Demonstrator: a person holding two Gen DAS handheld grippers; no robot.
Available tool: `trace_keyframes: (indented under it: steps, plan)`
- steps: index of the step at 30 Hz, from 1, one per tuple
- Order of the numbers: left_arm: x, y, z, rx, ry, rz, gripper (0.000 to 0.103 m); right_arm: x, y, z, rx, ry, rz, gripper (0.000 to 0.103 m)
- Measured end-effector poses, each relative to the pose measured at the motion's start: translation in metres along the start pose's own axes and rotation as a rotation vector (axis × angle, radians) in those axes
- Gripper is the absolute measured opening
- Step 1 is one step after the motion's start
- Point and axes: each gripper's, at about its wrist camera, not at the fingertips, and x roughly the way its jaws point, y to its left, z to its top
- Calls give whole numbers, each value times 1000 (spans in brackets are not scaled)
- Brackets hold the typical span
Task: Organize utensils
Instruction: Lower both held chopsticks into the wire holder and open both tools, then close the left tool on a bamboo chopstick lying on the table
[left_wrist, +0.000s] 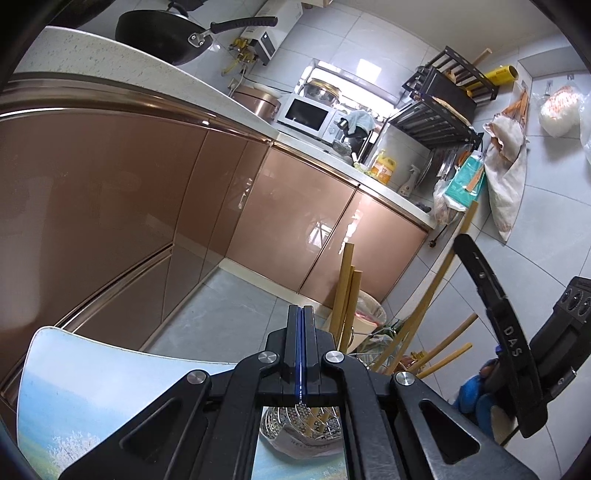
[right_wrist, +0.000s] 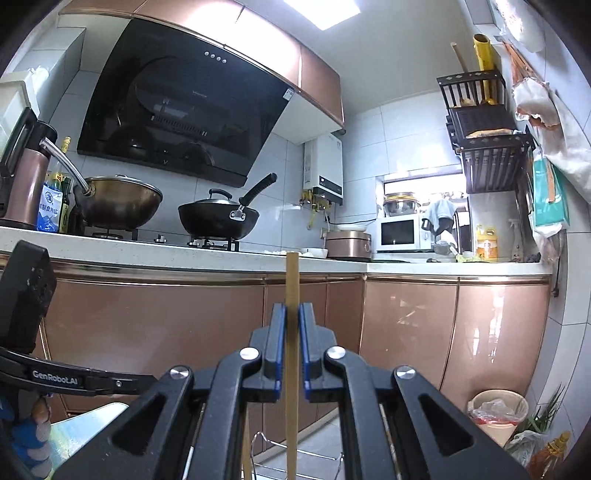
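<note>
Right gripper (right_wrist: 291, 354): jaws closed on one bamboo chopstick (right_wrist: 291, 288), held upright, tip toward 12 o'clock. Left gripper (left_wrist: 303, 354): jaws fully closed, nothing between them. Below it, at 6 o'clock, a metal utensil holder (left_wrist: 295, 424) already contains several sticks. More chopsticks (left_wrist: 345, 295) lean at 1 o'clock. Judgement: sorting partly done; the held chopstick and others remain to be placed.

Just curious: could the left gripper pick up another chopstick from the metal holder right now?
Probably not yet. The left gripper is shut with nothing between its fingers and would need to open. The metal holder sits just beneath it, chopsticks standing unobstructed.
</note>
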Motion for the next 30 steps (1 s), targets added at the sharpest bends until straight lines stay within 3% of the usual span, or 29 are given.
trace_keyframes:
  steps: [9,11,13,15,18,19,23,30]
  plan:
    - [-9,2,-4,-1,12,11,0,-4,-3,-26,3,115,-3,8]
    - [-12,1,-5,-2,16,20,0,-7,-2,-28,0,135,-1,15]
    - [-17,1,-6,-7,23,27,0,-14,0,-27,-4,144,1,38]
    - [-22,1,-8,-6,29,36,0,-23,1,-25,0,153,5,42]
    - [-30,0,-12,-7,37,55,12,-32,3,-24,-2,170,4,48]
    - [-33,1,-14,-10,40,63,20,-37,4,-23,3,177,5,49]
    - [-45,1,-20,-13,55,94,38,-55,8,-17,14,190,3,50]
    - [-50,14,-38,-52,168,160,38,-87,12,-6,16,211,9,50]
